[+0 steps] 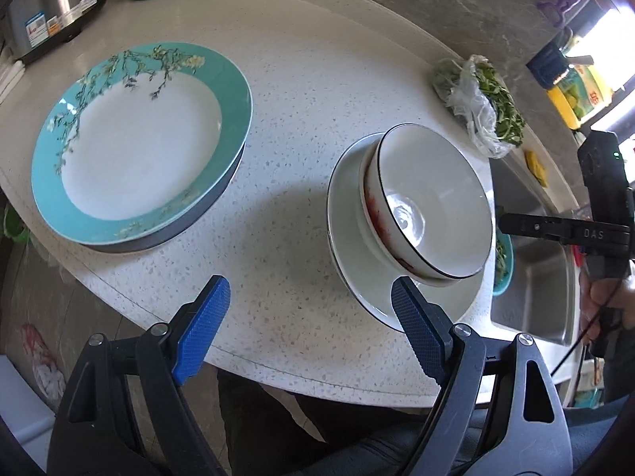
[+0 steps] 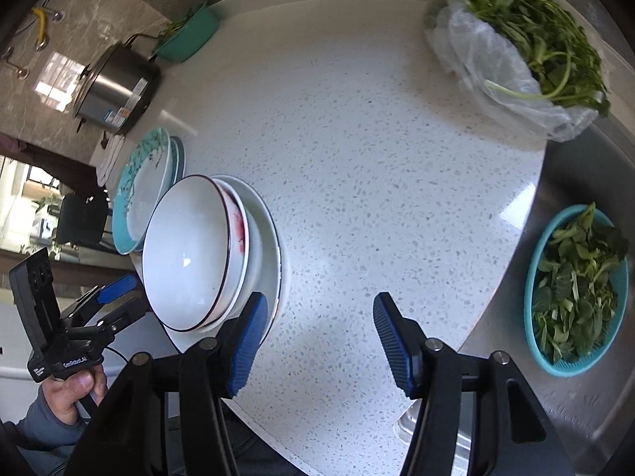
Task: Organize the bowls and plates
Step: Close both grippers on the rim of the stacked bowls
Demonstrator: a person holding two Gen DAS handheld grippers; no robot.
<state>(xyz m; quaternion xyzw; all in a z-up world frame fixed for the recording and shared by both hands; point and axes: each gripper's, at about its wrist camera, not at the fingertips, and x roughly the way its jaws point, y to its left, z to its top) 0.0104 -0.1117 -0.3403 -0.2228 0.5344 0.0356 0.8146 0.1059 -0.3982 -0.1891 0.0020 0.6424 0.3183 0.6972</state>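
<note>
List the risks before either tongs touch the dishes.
1. The bowls sit stacked on a white plate near the counter's sink-side edge; a sideways nudge may slide them toward the sink.
2. The teal plate rests on another plate, so a rim grab by the left tongs might lift or drag both.
</note>
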